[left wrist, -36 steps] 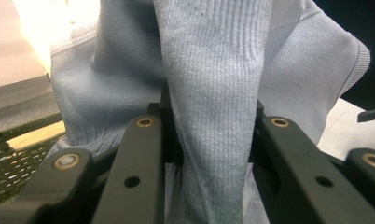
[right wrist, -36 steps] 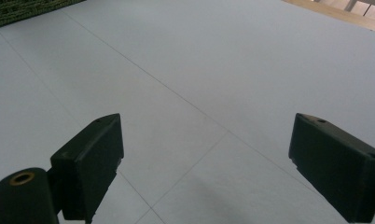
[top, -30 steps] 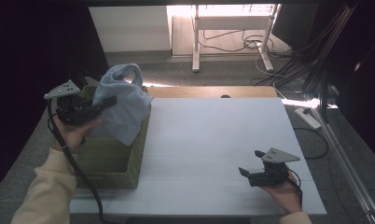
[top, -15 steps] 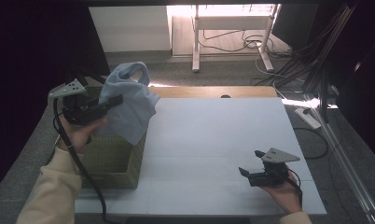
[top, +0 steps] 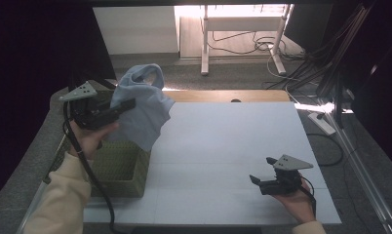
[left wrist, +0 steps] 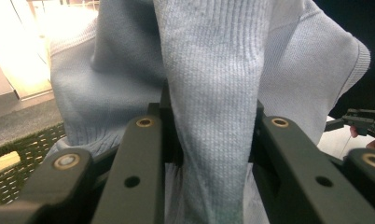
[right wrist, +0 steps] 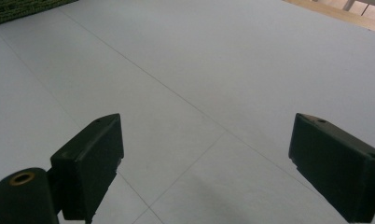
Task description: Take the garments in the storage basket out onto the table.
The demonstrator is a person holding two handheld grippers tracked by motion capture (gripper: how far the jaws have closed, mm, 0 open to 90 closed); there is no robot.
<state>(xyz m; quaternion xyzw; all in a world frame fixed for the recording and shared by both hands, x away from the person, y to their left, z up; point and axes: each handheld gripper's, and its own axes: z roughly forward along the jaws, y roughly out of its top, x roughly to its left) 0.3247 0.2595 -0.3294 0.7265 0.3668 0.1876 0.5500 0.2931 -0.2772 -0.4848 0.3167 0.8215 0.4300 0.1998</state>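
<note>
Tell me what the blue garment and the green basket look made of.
Blue garment: soft knit, likely cotton or wool; fine ribbed stitches show where the left claw pinches it. Green basket: apparently woven fibre or plastic; open lattice weave, matte.

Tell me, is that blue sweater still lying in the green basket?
Out. The blue sweater hangs bunched from the left gripper, lifted above the green basket, its lower edge dangling near the rim.

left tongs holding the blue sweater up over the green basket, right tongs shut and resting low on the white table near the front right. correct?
Not quite: the right tongs are open, not shut. The right gripper view shows the two jaws wide apart with bare white table between them. The rest holds: the left tongs grip the blue sweater above the green basket, as the high view shows.
</note>
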